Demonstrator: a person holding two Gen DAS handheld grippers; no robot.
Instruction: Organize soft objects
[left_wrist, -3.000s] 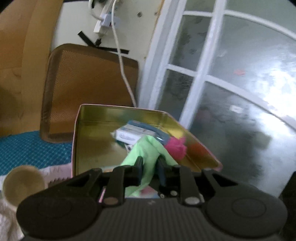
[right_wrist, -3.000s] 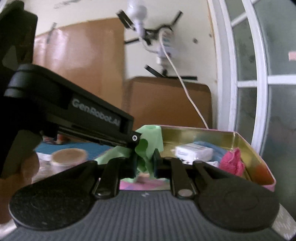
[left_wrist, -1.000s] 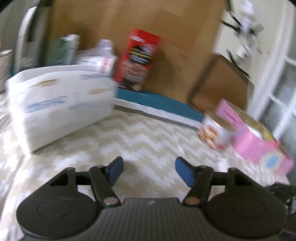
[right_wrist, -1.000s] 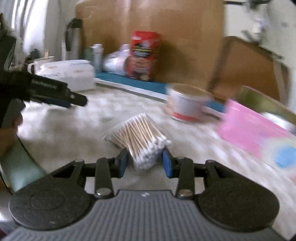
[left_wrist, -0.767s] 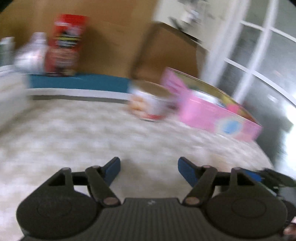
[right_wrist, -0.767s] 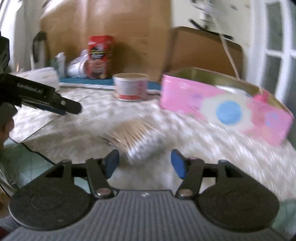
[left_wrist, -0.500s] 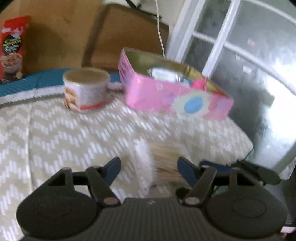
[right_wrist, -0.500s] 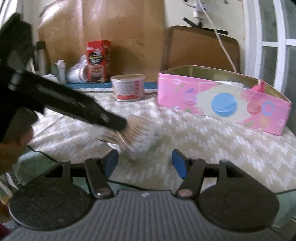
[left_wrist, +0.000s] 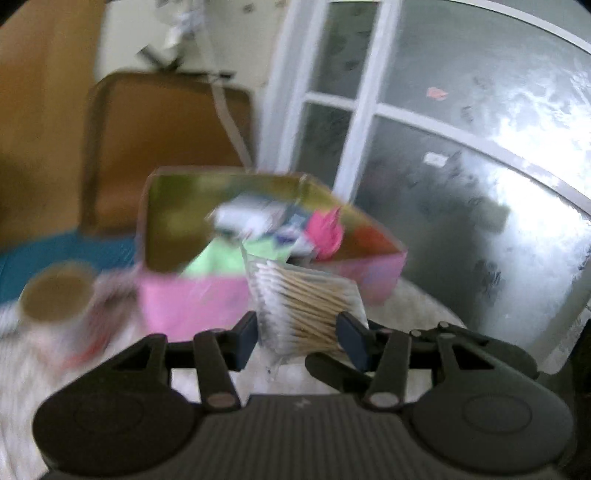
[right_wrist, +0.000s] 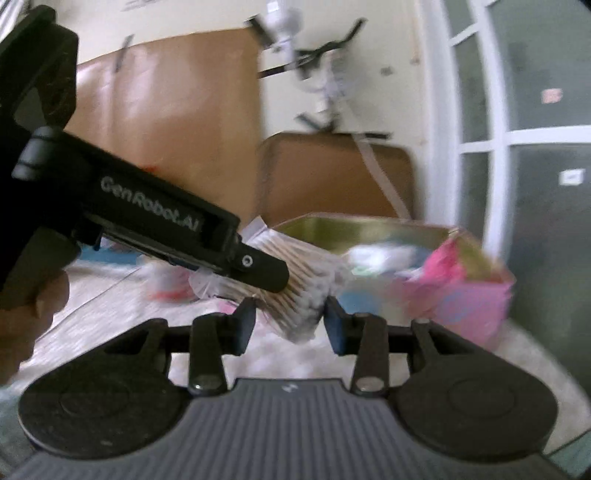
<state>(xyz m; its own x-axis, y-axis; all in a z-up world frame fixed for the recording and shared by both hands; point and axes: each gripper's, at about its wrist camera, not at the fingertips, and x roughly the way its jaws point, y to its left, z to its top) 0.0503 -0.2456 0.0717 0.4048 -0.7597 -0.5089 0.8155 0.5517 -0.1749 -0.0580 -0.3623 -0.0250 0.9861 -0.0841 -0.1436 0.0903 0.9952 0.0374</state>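
A clear bag of cotton swabs (left_wrist: 306, 302) is held between both grippers, lifted just in front of the pink tin box (left_wrist: 192, 302). My left gripper (left_wrist: 301, 338) grips the bag by its sides. My right gripper (right_wrist: 290, 325) closes on the swab-tip end of the same bag (right_wrist: 299, 291). The left gripper's body crosses the right wrist view from the left. The pink tin box (right_wrist: 476, 299) is open and holds a green cloth (left_wrist: 218, 258), a pink soft item (left_wrist: 327, 229) and white packets. The views are blurred.
A round tin can (left_wrist: 55, 295) stands left of the box on the zigzag-patterned cloth (left_wrist: 417, 306). A brown chair back (left_wrist: 166, 122) and a white-framed glass door (left_wrist: 461, 129) stand behind. A blue mat (left_wrist: 44, 258) lies at the far left.
Both grippers were open around the swab bag on the table. They have closed on it and lifted it toward the pink box. The views swung toward the box and door.
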